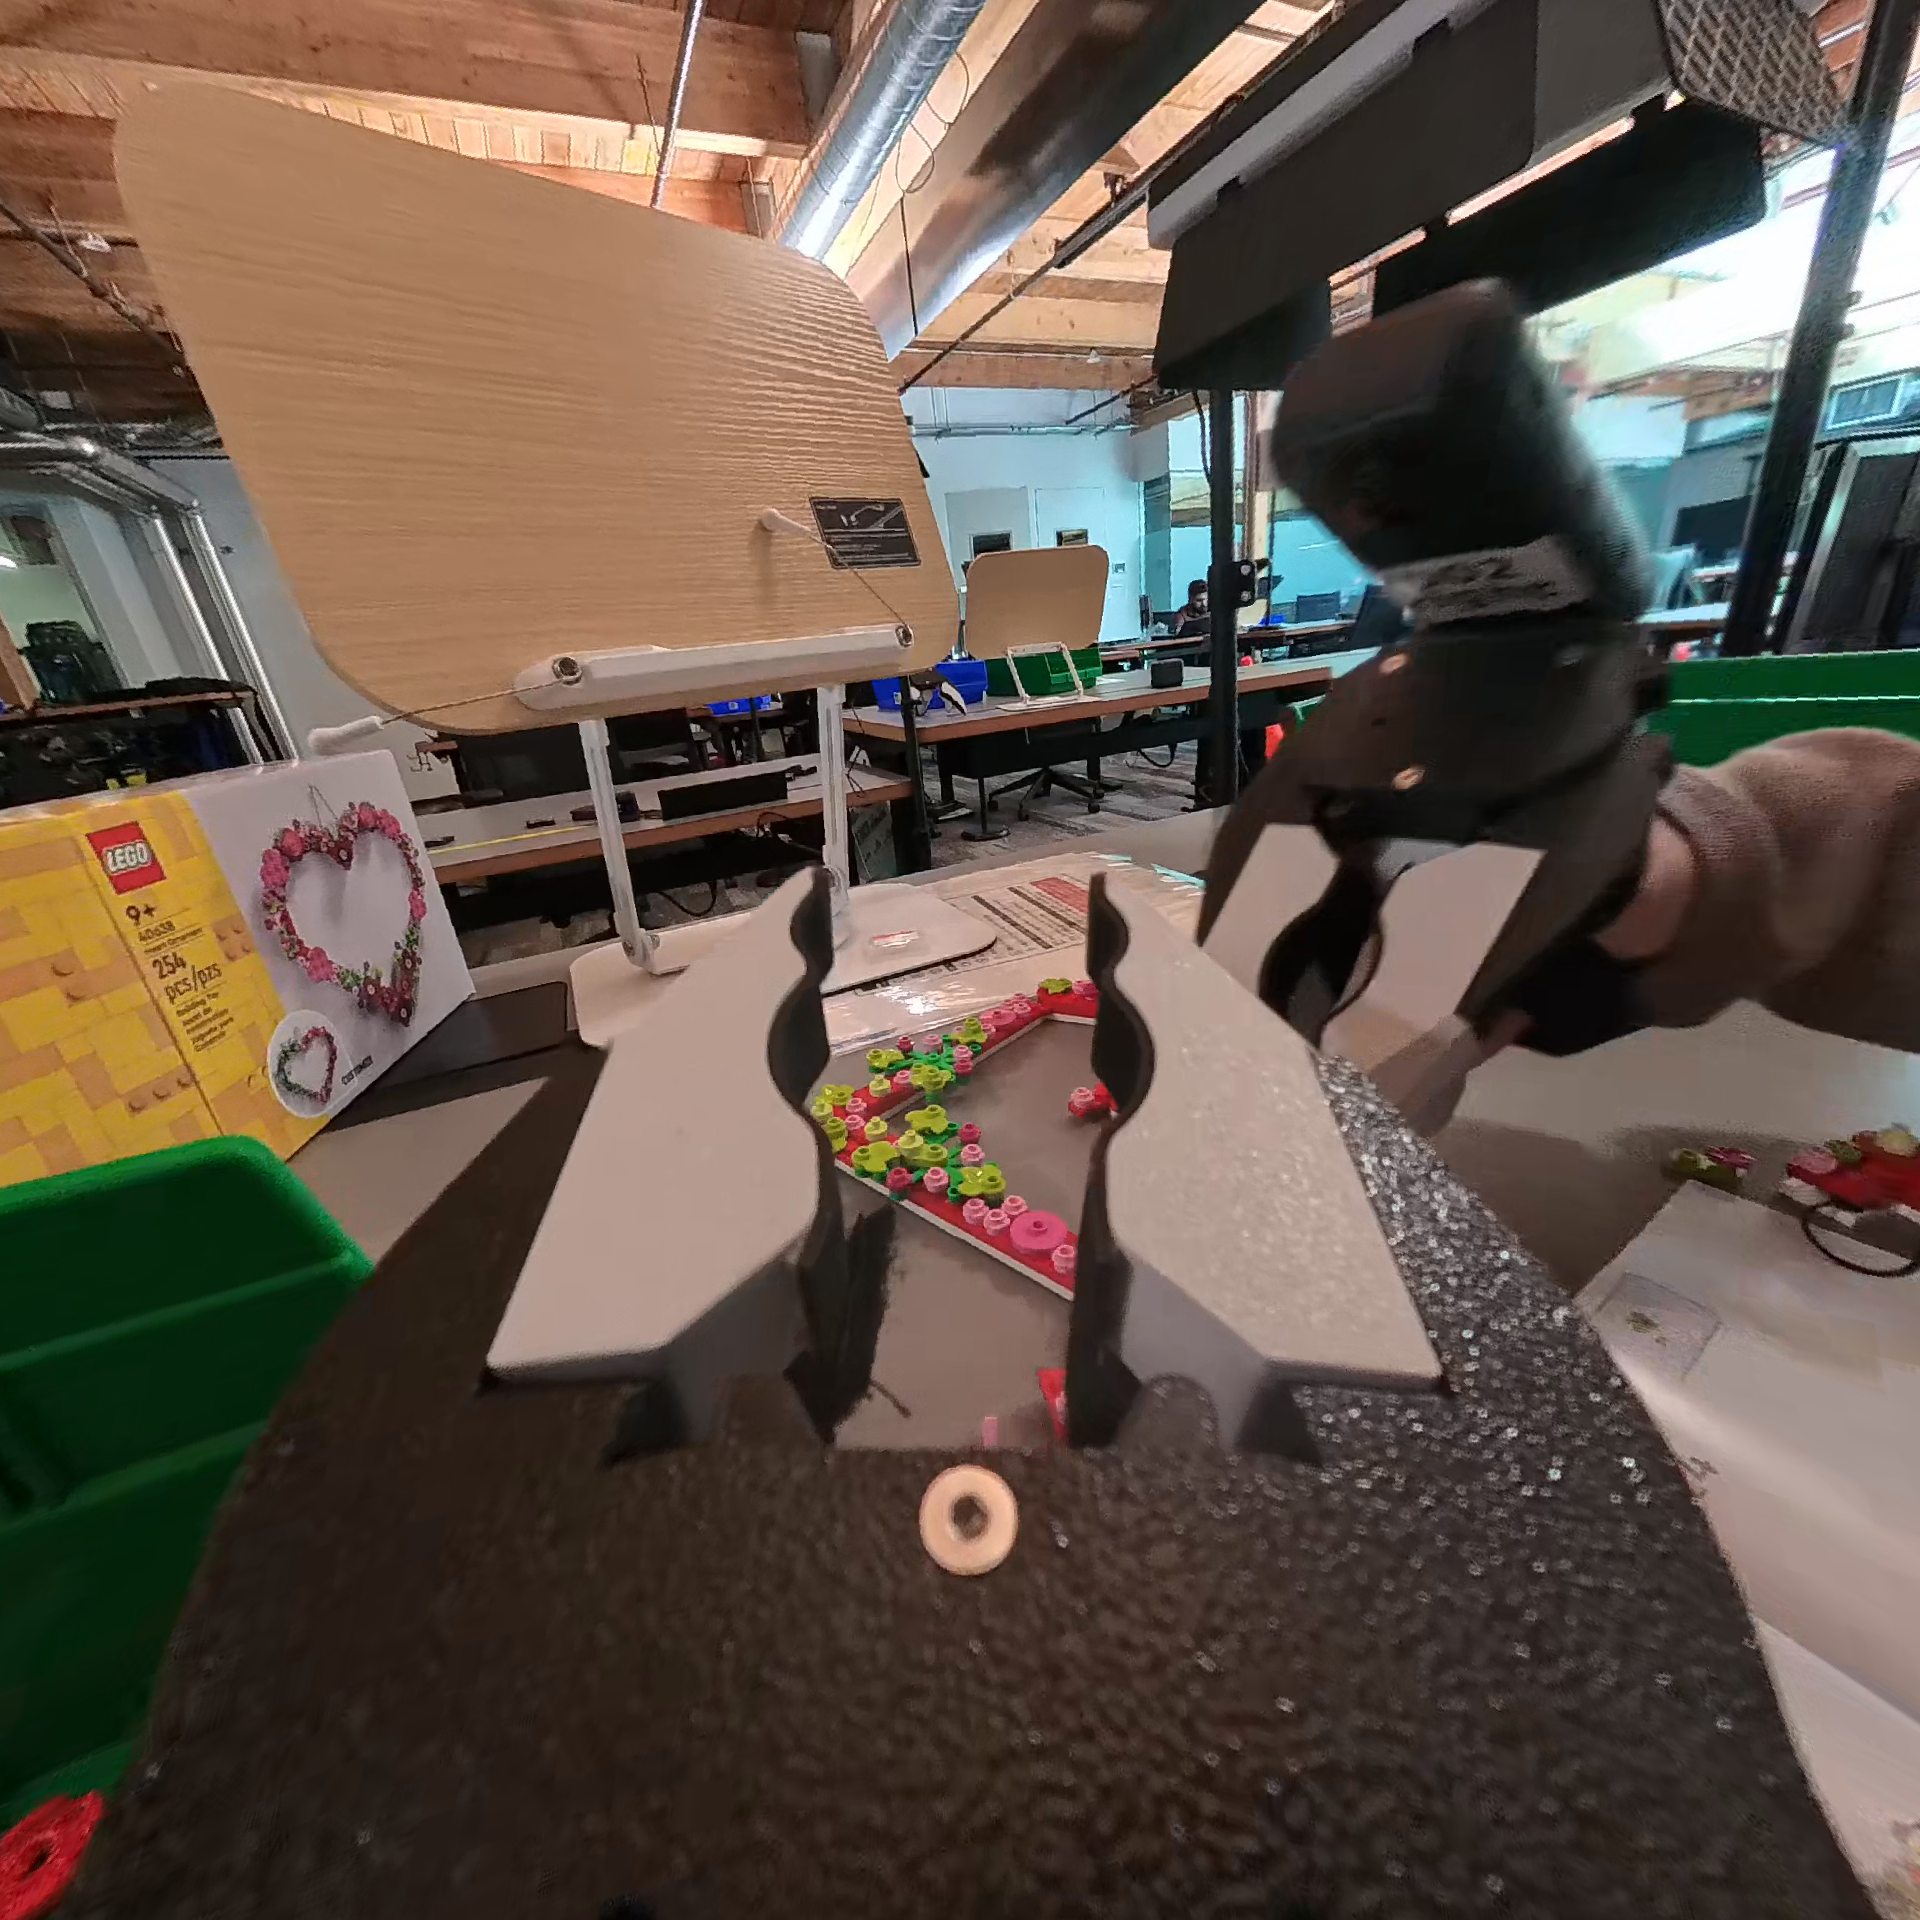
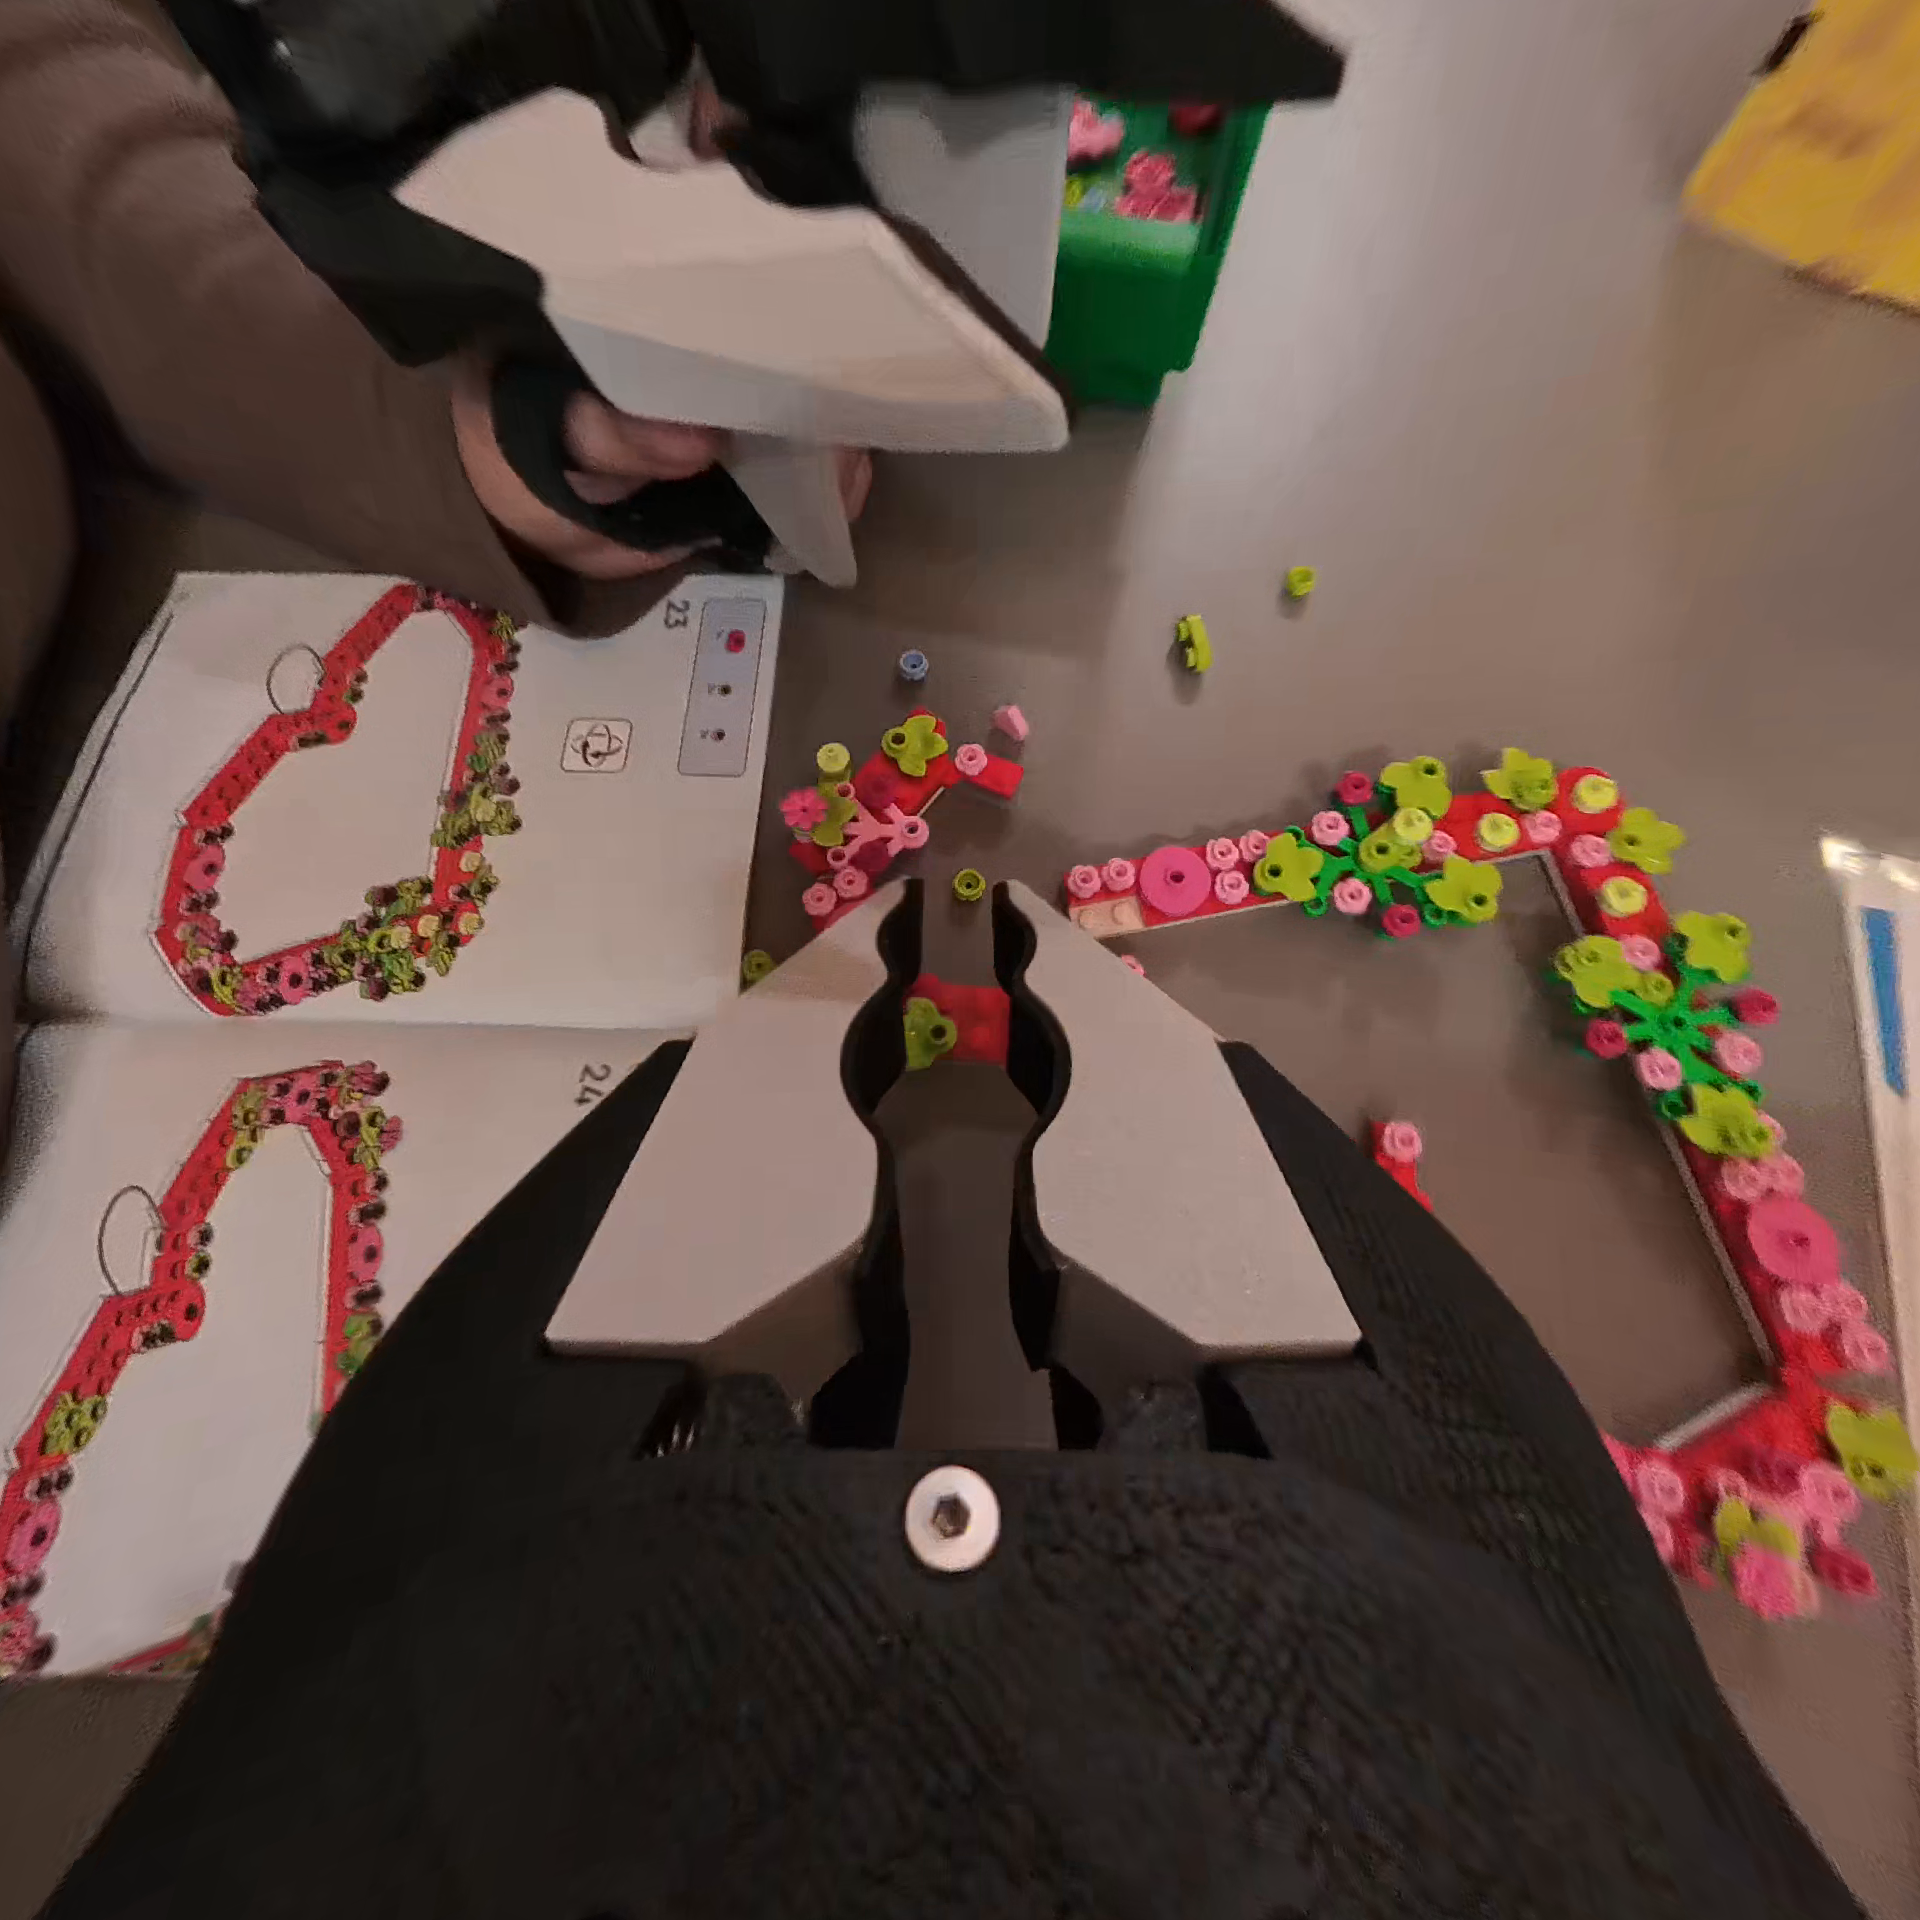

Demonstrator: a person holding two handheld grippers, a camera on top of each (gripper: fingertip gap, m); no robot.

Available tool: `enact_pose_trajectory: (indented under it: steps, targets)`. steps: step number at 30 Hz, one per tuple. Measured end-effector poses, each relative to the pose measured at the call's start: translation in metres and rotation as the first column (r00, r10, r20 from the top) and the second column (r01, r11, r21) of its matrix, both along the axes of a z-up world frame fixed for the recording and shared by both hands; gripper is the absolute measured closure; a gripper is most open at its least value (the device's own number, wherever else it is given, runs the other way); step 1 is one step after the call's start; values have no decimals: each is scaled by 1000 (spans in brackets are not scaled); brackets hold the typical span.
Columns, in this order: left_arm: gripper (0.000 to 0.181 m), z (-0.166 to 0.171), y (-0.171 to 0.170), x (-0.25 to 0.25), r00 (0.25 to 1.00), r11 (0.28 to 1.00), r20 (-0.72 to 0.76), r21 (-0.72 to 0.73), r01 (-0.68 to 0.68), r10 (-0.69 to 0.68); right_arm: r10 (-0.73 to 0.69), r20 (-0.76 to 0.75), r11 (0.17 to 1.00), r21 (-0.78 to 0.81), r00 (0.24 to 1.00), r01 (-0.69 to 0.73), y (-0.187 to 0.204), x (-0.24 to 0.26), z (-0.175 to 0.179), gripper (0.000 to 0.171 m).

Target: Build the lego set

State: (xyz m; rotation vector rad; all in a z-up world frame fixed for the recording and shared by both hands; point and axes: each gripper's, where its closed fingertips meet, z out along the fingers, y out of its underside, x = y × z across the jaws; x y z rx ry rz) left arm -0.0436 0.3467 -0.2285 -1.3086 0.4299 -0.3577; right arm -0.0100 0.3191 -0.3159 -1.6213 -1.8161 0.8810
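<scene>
**Grippers poised over half-built flower heart**

The right gripper (image 2: 958, 894) hangs above the grey bench (image 2: 1455, 468), its two fingers parted by a narrow gap and holding nothing. Directly below that gap lies a small red plate with a lime leaf (image 2: 956, 1023); a loose lime stud (image 2: 968, 884) sits just past the fingertips. The red heart frame (image 2: 1621, 914), studded with pink flowers and green leaves, lies to the right of this gripper, one arm running away toward the bench's right edge and the other bending back toward the near edge. A loose cluster of red and pink pieces (image 2: 883, 805) rests beside the open instruction booklet (image 2: 416, 831) on the left.

The left gripper (image 1: 961, 997) is also released and empty, raised higher, with the frame ahead between its fingers. A green parts bin (image 2: 1138, 239) stands toward the far edge, the yellow set box (image 1: 208, 966) near it.

The right gripper appears nearer the small plate, so the pick likely falls to it, straight down.
</scene>
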Motion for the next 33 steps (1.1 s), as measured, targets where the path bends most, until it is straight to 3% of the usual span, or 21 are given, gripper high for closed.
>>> enact_pose_trajectory:
  steps: [7,14,20,22,25,27,29,33]
  targets:
    - [135,3,1,-5,999,1000,33,7,-13,13,110,152,994,-32,982,-107,1,-12,-34,161]
    - [135,4,1,-6,999,1000,44,6,-10,10,126,129,991,-55,984,-120,-2,-13,-35,166]
    - [135,3,0,-1,999,1000,28,13,14,-15,1,-58,991,136,998,7,11,4,7,167]
    - [134,3,-6,11,997,997,-22,36,70,-69,-59,-175,996,52,983,69,6,11,26,167]
    - [129,-1,-20,35,973,984,-179,77,164,-148,-203,-336,966,-224,920,131,4,18,52,167]
    - [133,0,-28,44,953,975,-276,145,169,-125,-289,-419,883,-465,861,70,0,20,71,168]
    - [139,1,-34,49,935,966,-346,204,156,-78,-314,-411,772,-635,856,-22,-7,19,77,168]
    - [158,13,-52,54,922,921,-386,351,171,-24,-337,-437,639,-757,834,-138,-13,15,86,168]
